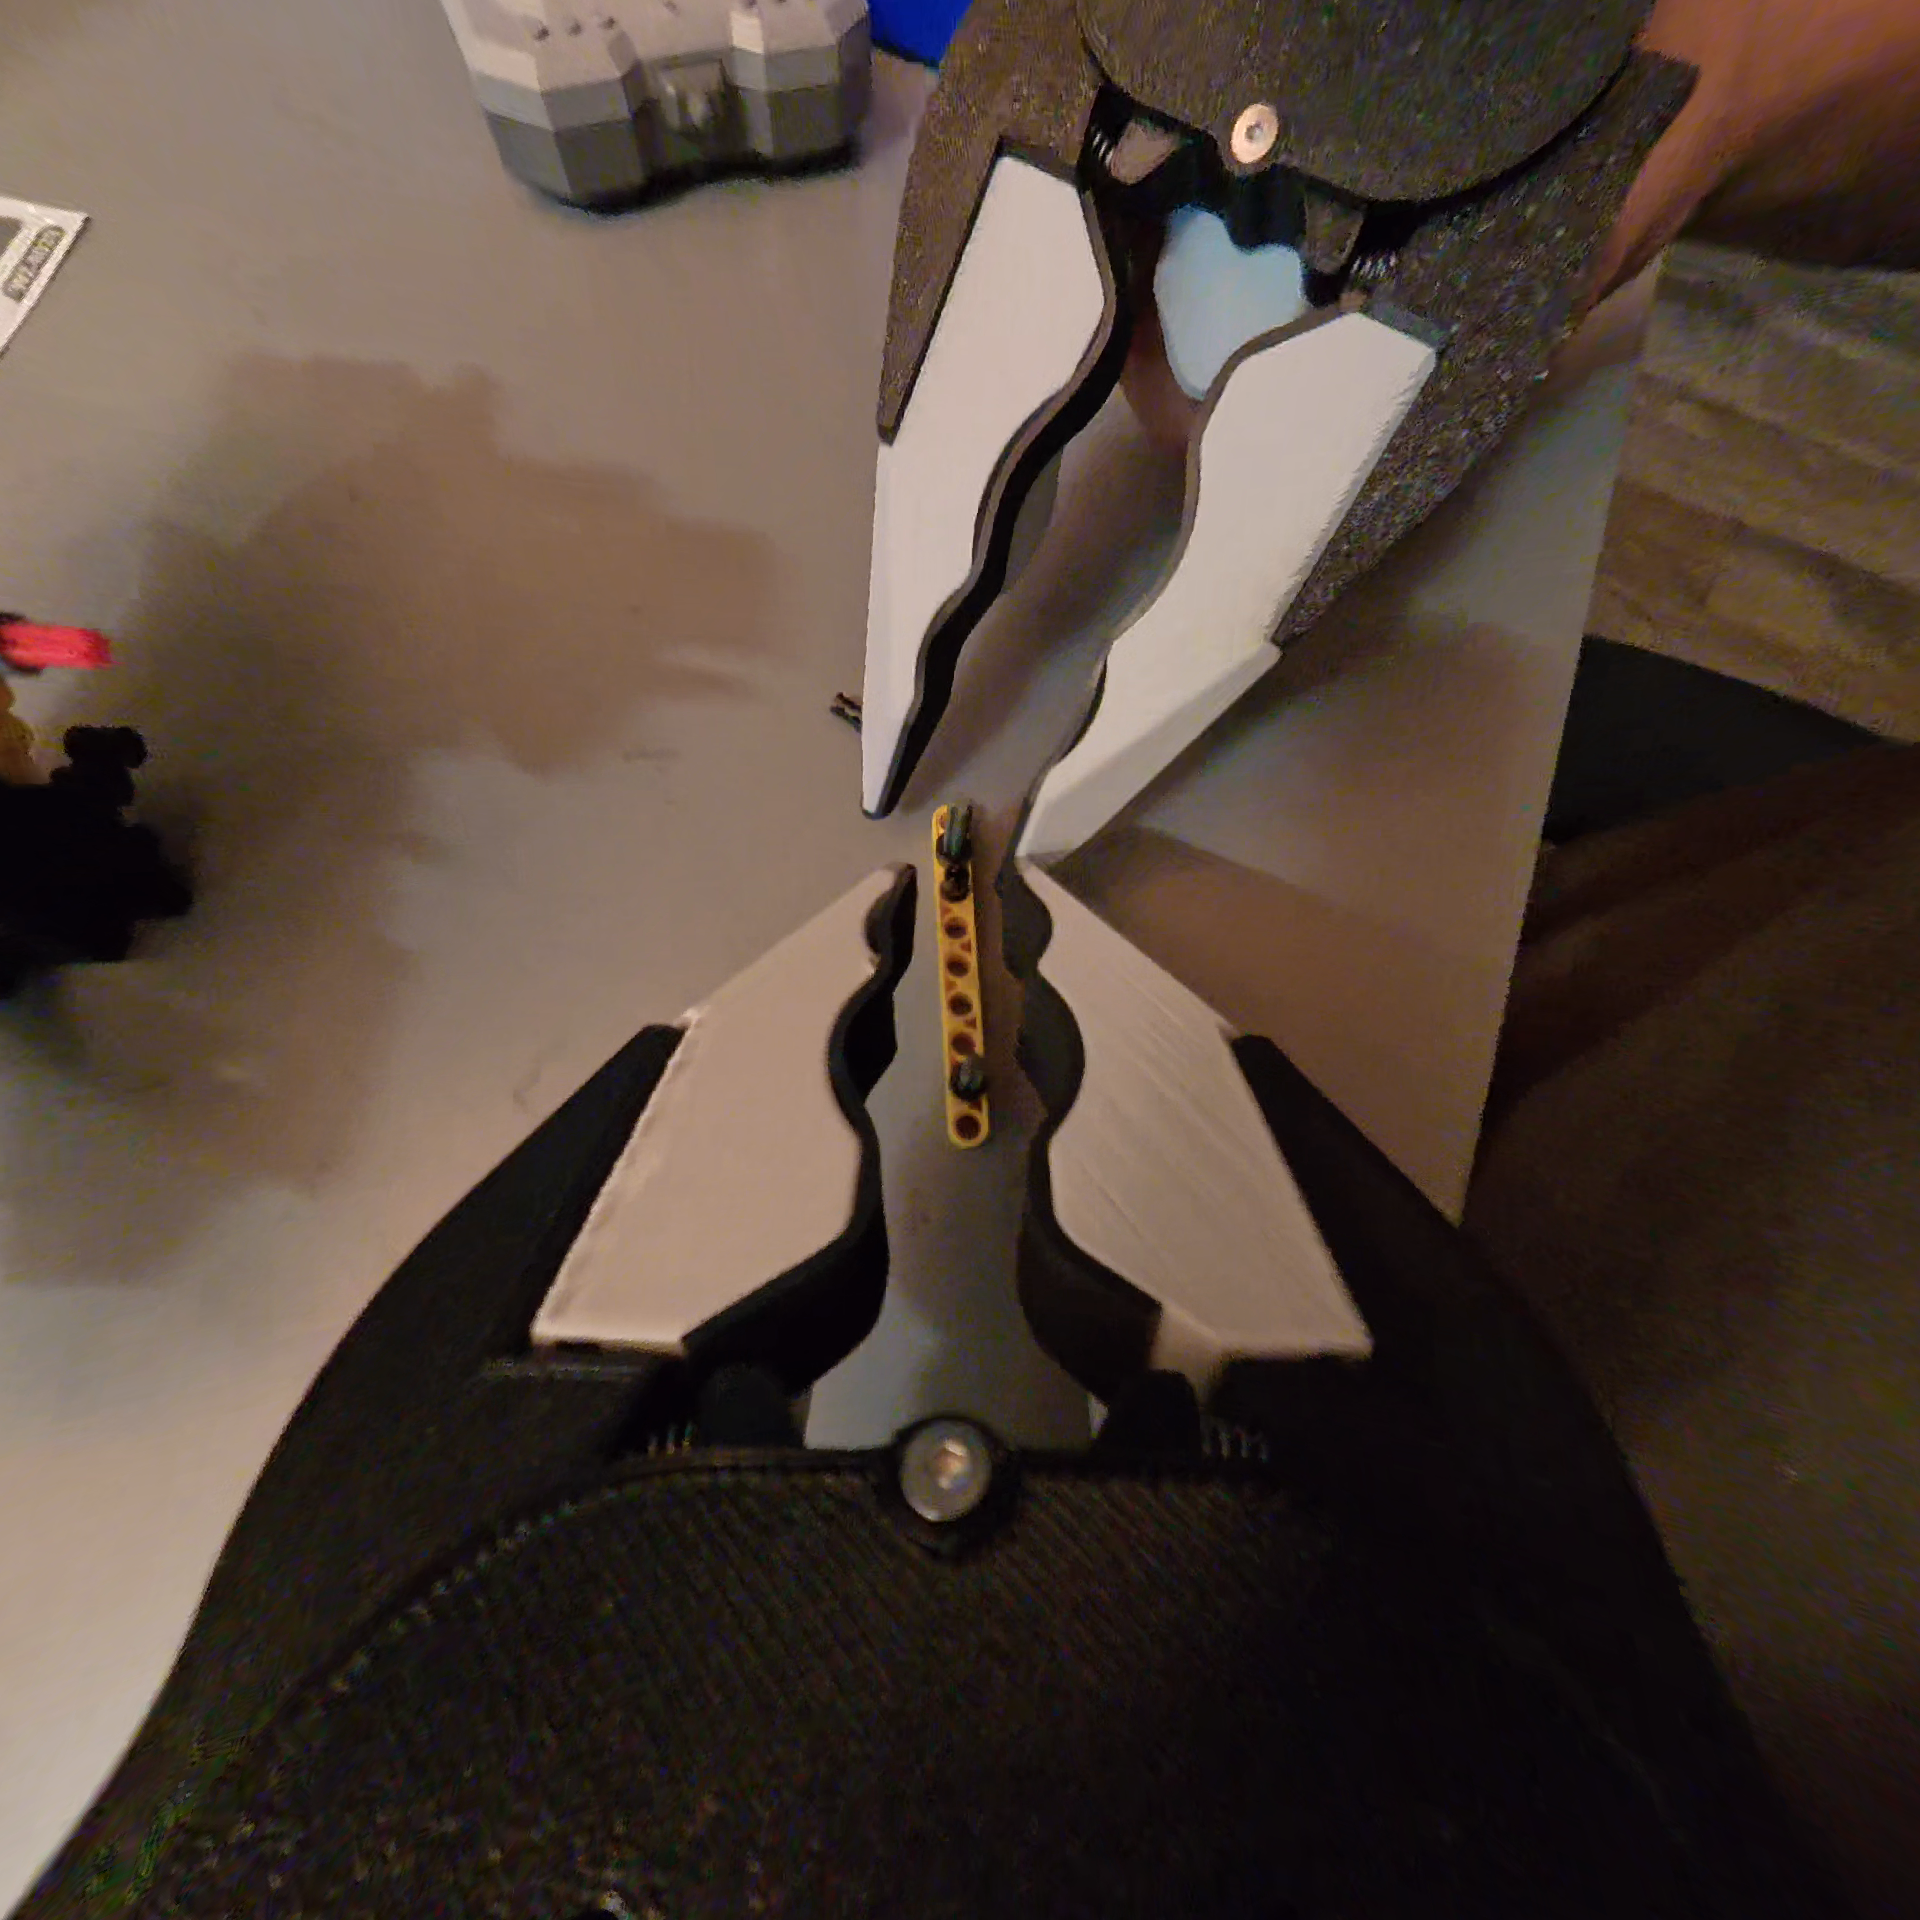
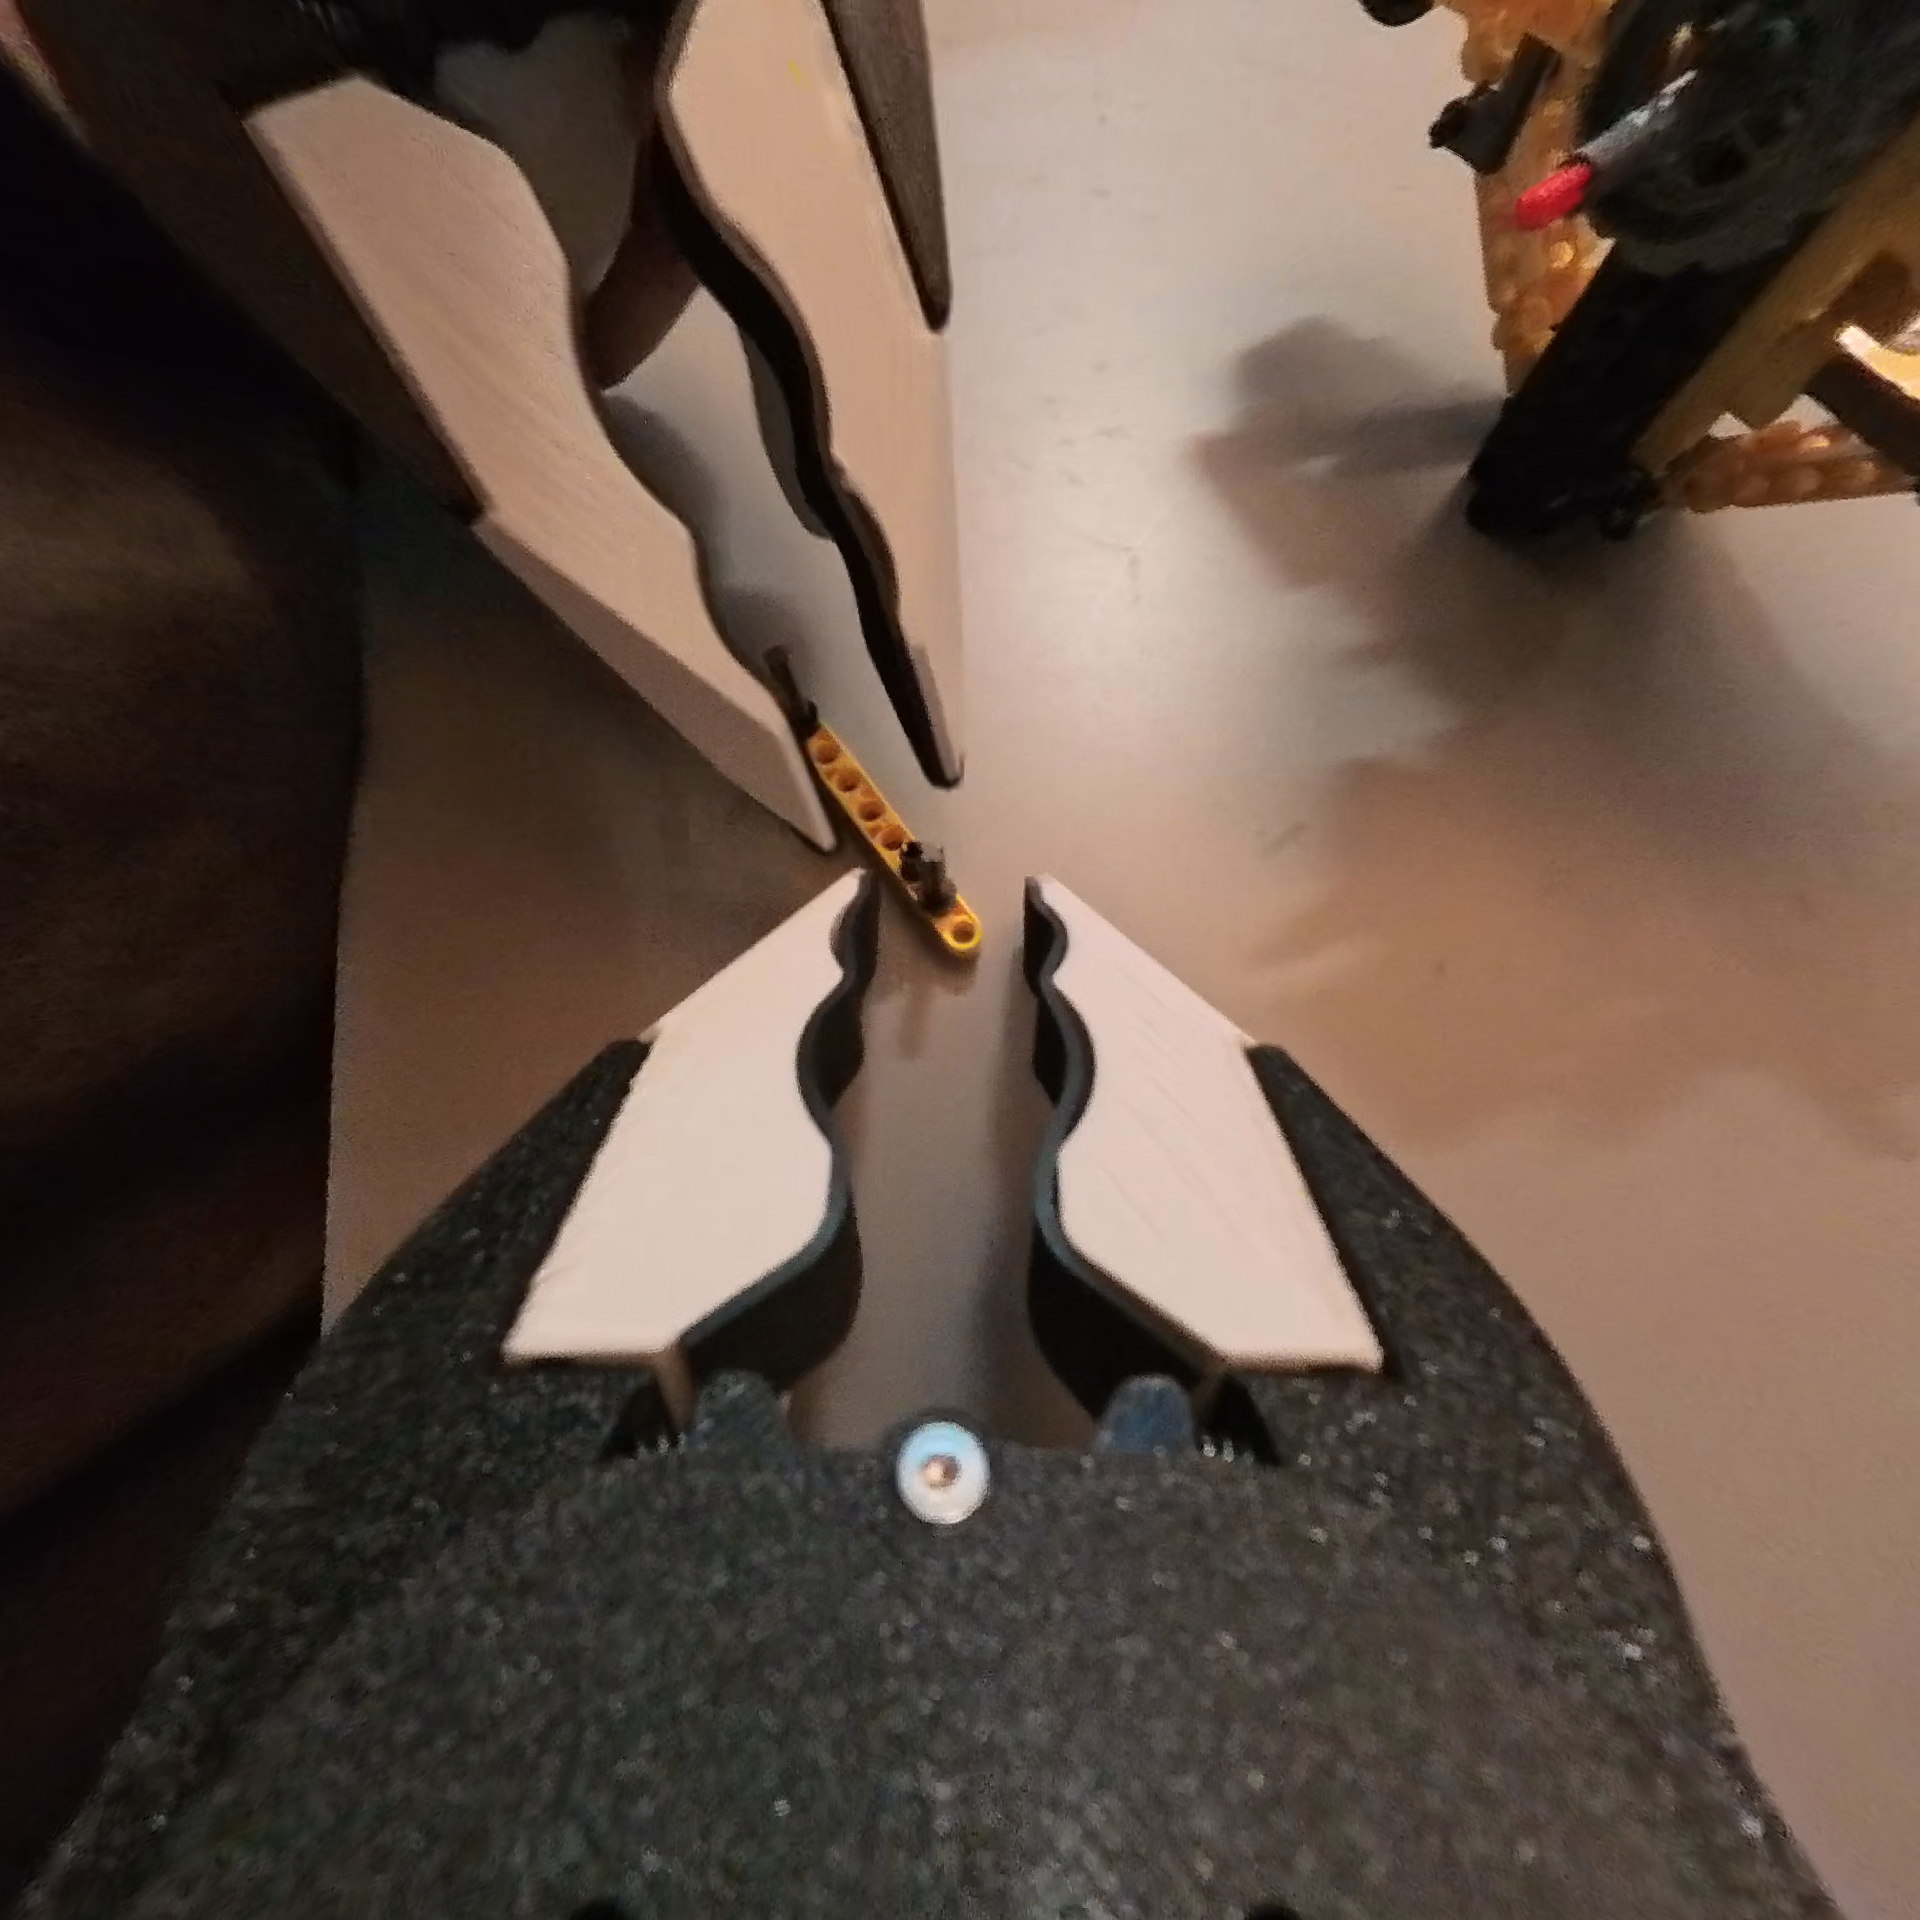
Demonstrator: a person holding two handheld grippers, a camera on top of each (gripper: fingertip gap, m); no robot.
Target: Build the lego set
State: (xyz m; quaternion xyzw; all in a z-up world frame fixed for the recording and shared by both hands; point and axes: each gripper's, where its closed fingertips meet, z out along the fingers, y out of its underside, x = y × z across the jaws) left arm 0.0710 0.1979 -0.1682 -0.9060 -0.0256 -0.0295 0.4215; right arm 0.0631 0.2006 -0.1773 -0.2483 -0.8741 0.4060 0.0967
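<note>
A thin yellow beam (image 1: 961, 987) with a row of holes lies flat on the grey table (image 1: 468, 312). Two black pins (image 1: 970, 1081) stand in it, one near each end. My left gripper (image 1: 961, 881) is open and straddles the beam, fingers on either side of it. My right gripper (image 1: 958, 826) comes in from the far side, open, tips just past the beam's far end. In the right wrist view the beam (image 2: 883, 821) runs from between my right gripper's tips (image 2: 945, 881) up between the left gripper's fingers (image 2: 881, 805). One left finger (image 2: 727, 675) lies against the beam.
A black, yellow and red brick model (image 2: 1714, 260) stands to one side and also shows in the left wrist view (image 1: 73, 862). A grey moulded block (image 1: 665, 94) and a paper slip (image 1: 31, 260) lie farther off. A loose black pin (image 1: 844, 710) lies nearby. The table edge (image 1: 1538, 831) is close. Only a small space, under 4 cm, lies between the two pairs of fingers. The grey moulded block (image 1: 665, 94) is about 20 centimeters from both grippers' fingertips.
</note>
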